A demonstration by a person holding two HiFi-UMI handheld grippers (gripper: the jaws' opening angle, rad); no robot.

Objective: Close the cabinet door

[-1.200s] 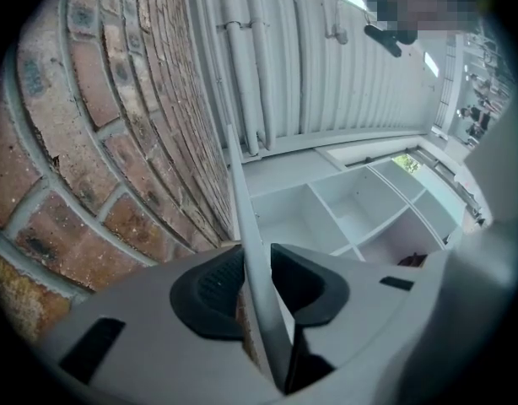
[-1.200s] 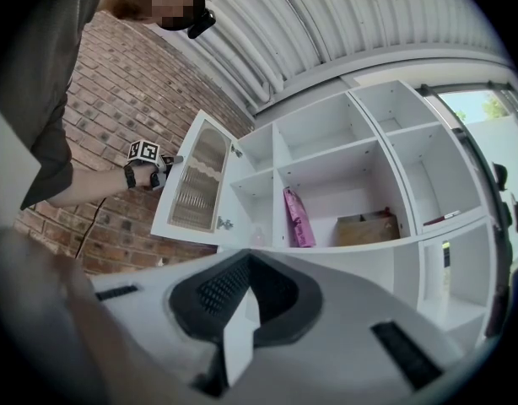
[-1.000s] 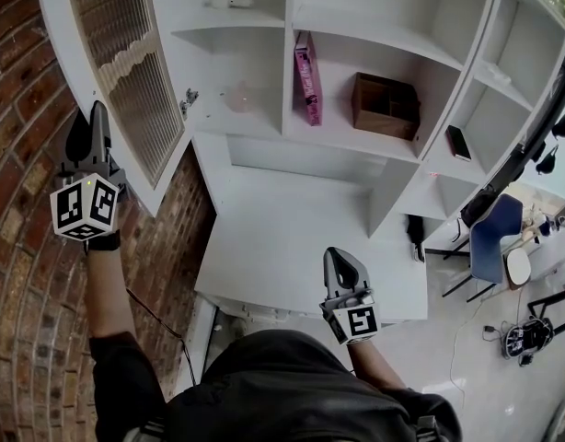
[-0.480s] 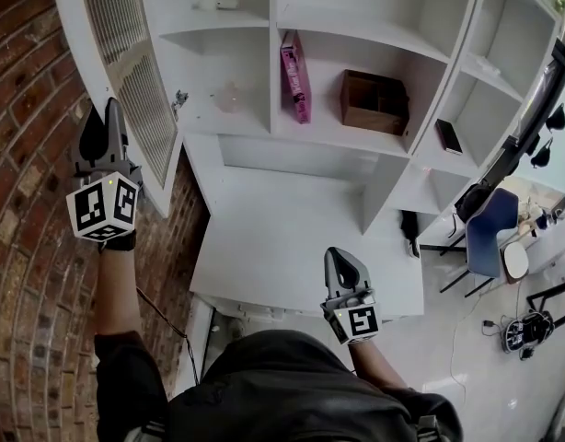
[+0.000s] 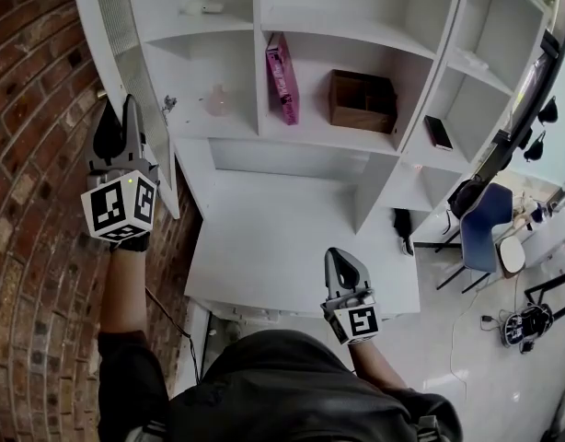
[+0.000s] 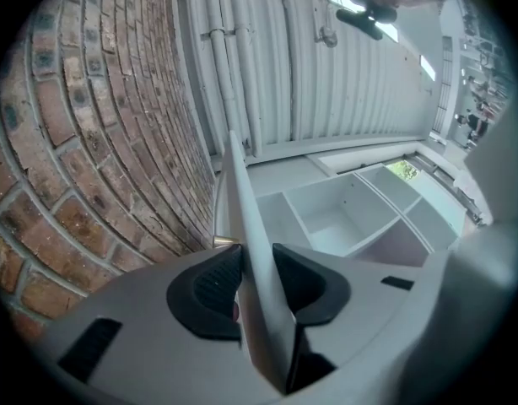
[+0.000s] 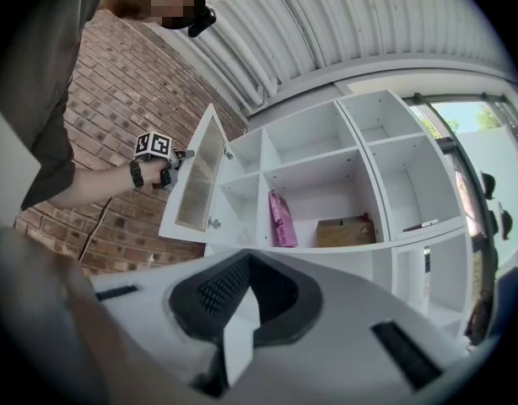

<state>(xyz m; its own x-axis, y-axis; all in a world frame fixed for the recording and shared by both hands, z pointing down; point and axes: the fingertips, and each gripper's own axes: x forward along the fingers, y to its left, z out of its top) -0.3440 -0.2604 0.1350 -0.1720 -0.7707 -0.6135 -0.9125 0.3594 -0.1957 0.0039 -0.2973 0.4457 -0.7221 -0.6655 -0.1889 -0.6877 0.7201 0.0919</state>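
– Start with the big piece. Where does the door stand?

– The white cabinet (image 5: 356, 26) fills the head view. The cabinet door (image 5: 126, 26), a ribbed panel in a white frame, hangs off the cabinet's left column and is swung well out from it. Its long axis runs up the cabinet's height, and its free edge points away from the shelves toward the brick wall (image 5: 34, 155) left of the cabinet.

– And the tongs?

– The left gripper (image 5: 129, 104) is at that free edge. The left gripper view shows the door's edge (image 6: 250, 218) running between the pads, which lie against both its faces. Those jaws have just been opening a little. The right gripper (image 5: 342, 258) hangs below the cabinet, over its desk top (image 5: 282, 238), jaws together on nothing.

– Does any view add something?

– The right gripper view shows the door (image 7: 196, 175) face-on, angled out, with the left gripper (image 7: 179, 160) at its outer edge.

– Anything in the way?

– The column behind the door holds one small pale thing (image 5: 215, 101). A pink book (image 5: 281, 76) and a brown box (image 5: 363, 99) sit in the cabinet's middle column.
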